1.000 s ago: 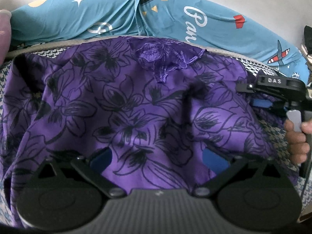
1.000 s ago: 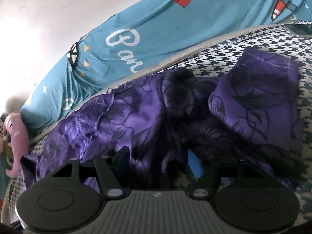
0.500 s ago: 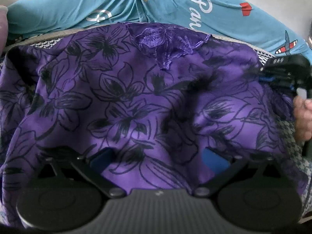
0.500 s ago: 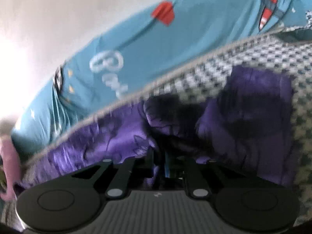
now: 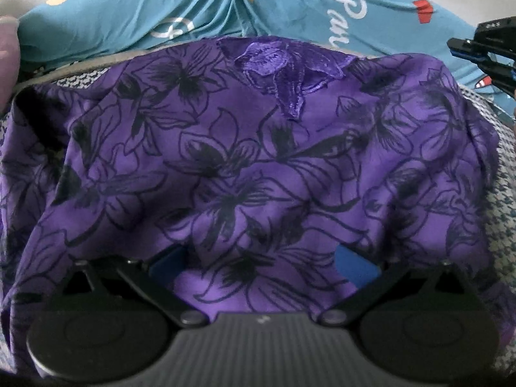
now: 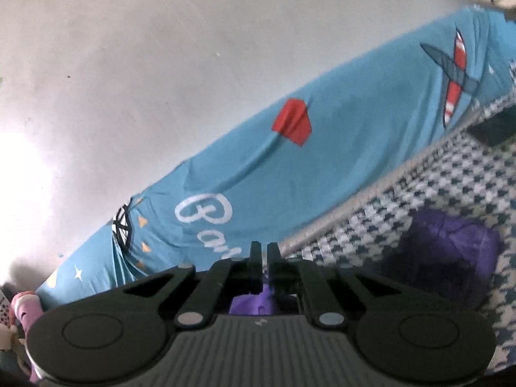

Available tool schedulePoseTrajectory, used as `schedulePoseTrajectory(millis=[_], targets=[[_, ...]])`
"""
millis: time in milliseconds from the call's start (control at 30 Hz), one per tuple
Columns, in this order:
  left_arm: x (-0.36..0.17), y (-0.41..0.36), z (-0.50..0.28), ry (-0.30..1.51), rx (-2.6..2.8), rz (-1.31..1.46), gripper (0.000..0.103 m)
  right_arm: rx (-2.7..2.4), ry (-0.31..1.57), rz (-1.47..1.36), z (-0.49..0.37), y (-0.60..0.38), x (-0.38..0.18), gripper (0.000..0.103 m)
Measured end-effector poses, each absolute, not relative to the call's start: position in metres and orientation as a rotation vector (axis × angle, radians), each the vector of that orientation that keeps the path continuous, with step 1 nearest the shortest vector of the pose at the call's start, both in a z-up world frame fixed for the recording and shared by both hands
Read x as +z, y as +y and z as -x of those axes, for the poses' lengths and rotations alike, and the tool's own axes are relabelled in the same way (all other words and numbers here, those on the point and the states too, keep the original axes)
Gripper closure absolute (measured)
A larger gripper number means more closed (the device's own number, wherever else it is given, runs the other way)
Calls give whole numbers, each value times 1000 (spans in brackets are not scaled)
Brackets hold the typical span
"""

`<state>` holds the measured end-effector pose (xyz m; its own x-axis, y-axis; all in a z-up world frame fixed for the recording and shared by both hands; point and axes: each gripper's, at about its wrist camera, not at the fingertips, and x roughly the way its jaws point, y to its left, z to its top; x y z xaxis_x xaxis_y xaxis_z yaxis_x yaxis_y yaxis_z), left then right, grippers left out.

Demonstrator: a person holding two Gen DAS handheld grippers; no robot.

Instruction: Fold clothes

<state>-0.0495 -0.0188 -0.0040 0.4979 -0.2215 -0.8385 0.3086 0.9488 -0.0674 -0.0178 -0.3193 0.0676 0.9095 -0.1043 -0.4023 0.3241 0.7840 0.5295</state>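
Note:
A purple garment [image 5: 245, 174] with black flower outlines and a lace neckline lies spread over the houndstooth bed cover [image 5: 503, 225]. My left gripper [image 5: 259, 264] hangs open low over its near part, and the cloth bulges up between the wide-apart blue pads [image 5: 354, 266]. My right gripper [image 6: 261, 254] is shut, its fingers pressed together on a pinch of purple cloth [image 6: 248, 303] that shows just under them. From the left wrist view the right gripper [image 5: 477, 48] is raised at the garment's far right corner. A folded purple sleeve [image 6: 445, 258] lies on the cover to the right.
A long teal bolster [image 5: 200, 9] printed with white script, stars and planes lines the far edge of the bed, also teal bolster [image 6: 322, 167] against a white wall [image 6: 161, 64]. A pink plush toy [image 6: 22, 306] sits at the left end. A dark object [image 6: 490, 129] rests far right.
The right gripper closed on the purple cloth, then rose and tipped upward, so its view now shows mostly bolster and wall. In the left view it moved up to the far right corner.

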Motion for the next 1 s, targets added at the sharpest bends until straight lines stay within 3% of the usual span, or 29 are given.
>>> schedulePoseTrajectory(millis=[433,1000], targets=[[6,-17,49,990,-356,-60,0,-247,547,-550,40,-315,60,90],[27,-7,100,897,-507,-108,0,-233,709,-433,140,-308,66,90]])
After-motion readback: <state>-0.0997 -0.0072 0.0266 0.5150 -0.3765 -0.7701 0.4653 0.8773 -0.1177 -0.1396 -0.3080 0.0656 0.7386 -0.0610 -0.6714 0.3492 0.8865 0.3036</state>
